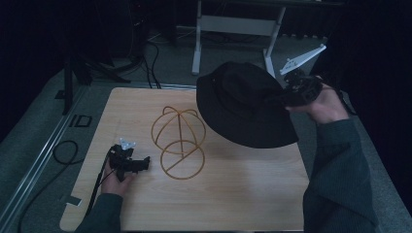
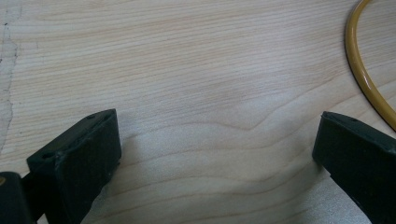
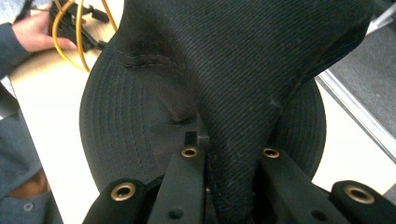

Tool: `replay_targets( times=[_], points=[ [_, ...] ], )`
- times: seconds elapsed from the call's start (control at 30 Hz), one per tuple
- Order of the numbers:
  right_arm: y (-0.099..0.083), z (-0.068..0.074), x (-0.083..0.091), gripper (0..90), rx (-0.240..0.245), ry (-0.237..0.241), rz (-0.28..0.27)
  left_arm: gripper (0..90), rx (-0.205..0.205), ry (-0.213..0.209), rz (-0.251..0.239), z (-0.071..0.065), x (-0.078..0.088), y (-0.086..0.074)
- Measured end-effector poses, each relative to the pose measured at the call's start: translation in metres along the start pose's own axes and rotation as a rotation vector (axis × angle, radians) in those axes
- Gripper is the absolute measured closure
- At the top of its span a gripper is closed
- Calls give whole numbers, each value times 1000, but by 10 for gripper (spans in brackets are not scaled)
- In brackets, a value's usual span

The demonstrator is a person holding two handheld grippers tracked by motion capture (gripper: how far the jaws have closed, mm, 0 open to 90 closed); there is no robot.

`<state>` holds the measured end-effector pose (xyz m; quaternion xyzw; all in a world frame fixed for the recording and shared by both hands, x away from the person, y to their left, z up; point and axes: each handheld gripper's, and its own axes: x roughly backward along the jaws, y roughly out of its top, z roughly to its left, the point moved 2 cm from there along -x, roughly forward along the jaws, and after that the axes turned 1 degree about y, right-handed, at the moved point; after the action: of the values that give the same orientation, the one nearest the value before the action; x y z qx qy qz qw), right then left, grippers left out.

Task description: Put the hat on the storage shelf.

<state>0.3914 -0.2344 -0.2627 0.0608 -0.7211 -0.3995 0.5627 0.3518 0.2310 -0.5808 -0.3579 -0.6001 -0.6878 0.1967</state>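
Our right tool [image 3: 229, 186] has the black hat [image 1: 243, 104] pinched by its crown, lifted over the table [image 1: 233, 194]. Our left tool [image 2: 215, 154] rests wide open, empty, beside the yellow wire stand [image 1: 177, 141].

Left gripper [image 1: 144, 162] and right gripper [image 1: 283, 99] — black bodies, blocky black jaws, brass-rimmed screw holes, each topped by a pale three-cornered plate [image 1: 302, 59]. Black cable [image 1: 97, 187] lower left. Dark grey-green sleeves [image 1: 340, 179] — finely ribbed.

One black hat [image 1: 243, 104], one yellow wire hat stand [image 1: 178, 142], one wooden table [image 1: 233, 194], two grippers
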Motion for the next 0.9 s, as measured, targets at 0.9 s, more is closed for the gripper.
replay_targets(
  times=[0.9],
  points=[
    [53, 25, -15, 872, 87, 89, -54, 13, -3, -2, 0, 0, 0, 0]
  ],
)
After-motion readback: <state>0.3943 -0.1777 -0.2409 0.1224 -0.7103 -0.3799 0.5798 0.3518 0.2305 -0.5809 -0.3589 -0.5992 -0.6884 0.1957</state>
